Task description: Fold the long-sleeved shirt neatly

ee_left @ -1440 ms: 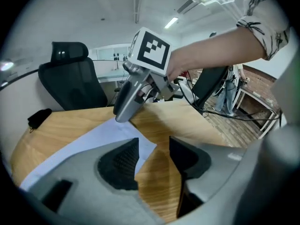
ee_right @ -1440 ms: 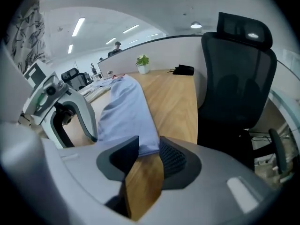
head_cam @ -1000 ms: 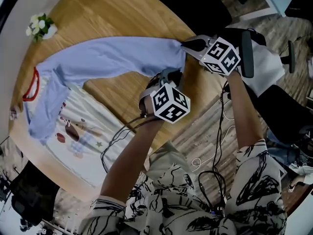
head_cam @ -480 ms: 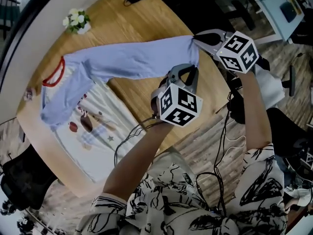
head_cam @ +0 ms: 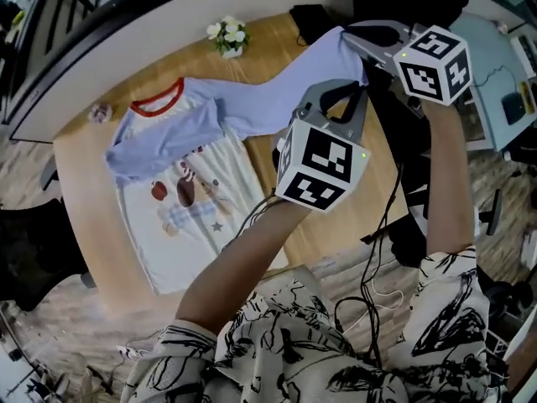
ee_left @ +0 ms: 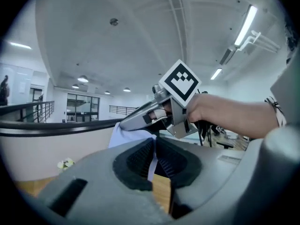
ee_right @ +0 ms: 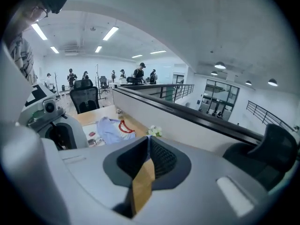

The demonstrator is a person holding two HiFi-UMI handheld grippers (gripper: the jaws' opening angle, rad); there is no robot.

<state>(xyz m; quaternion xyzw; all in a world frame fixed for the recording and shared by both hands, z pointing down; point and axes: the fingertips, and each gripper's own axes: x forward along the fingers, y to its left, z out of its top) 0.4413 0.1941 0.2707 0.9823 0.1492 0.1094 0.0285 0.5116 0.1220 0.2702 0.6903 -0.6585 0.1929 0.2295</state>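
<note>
Raised since a second ago: my left gripper (ee_left: 154, 161) and right gripper (ee_right: 148, 150), both clamped on sleeve (head_cam: 268, 101). Step: sleeve fold. Next, probably: I carry it across the shirt (head_cam: 197, 204).

Finding: no legible text, brand or number in any view. The left gripper's marker cube (head_cam: 323, 166) and the right gripper's marker cube (head_cam: 434, 63), at 1 o'clock from it, bear only black-and-white square code patterns, no characters. The long-sleeved shirt (head_cam: 197, 233) carries a chest print (head_cam: 189, 196) at 9 o'clock from the left cube: pictures only, any lettering too small to read.
</note>
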